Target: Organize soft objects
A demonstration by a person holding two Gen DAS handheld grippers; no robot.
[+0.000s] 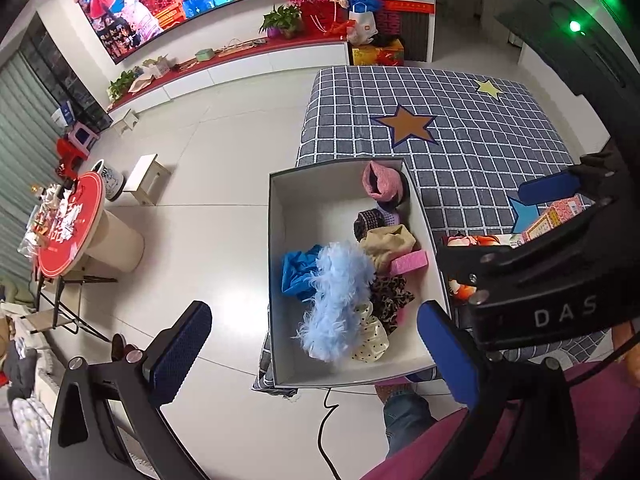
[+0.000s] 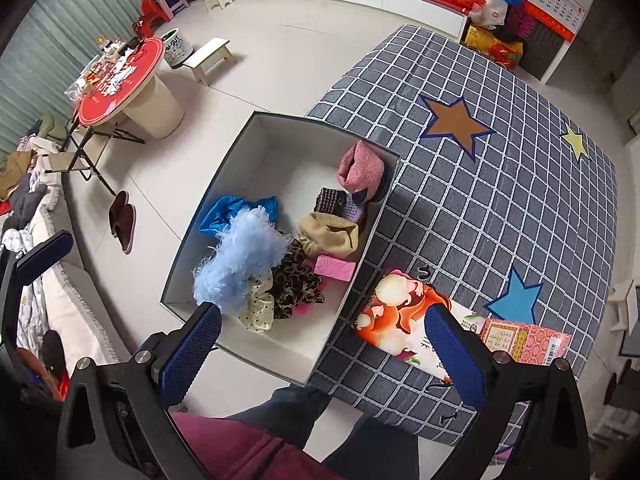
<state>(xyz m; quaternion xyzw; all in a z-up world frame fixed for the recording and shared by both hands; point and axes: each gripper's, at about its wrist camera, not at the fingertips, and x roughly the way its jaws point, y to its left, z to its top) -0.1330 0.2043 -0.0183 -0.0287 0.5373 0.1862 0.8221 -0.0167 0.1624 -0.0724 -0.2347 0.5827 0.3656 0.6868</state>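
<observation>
A white box (image 1: 316, 208) with a grey rim stands on the edge of the checked table (image 1: 460, 152). It holds a fluffy light-blue piece (image 1: 340, 300), a blue cloth (image 1: 298, 272), a pink knit roll (image 1: 380, 184), a beige cloth (image 1: 388, 244), a pink sponge (image 1: 410, 262), and leopard and polka-dot scrunchies. My left gripper (image 1: 316, 354) hangs open above the box's near end, holding nothing. My right gripper (image 2: 324, 356) is open over the box's near right corner (image 2: 316, 368). An orange-patterned soft pack (image 2: 400, 316) lies on the table beside the box, just ahead of the right fingertip.
A pink printed carton (image 2: 524, 338) lies next to the soft pack. A person's legs (image 2: 304, 404) stand at the table's near edge. On the floor to the left are a round red table (image 2: 120, 80), small stools, slippers (image 2: 122, 220) and a cable (image 1: 326, 420).
</observation>
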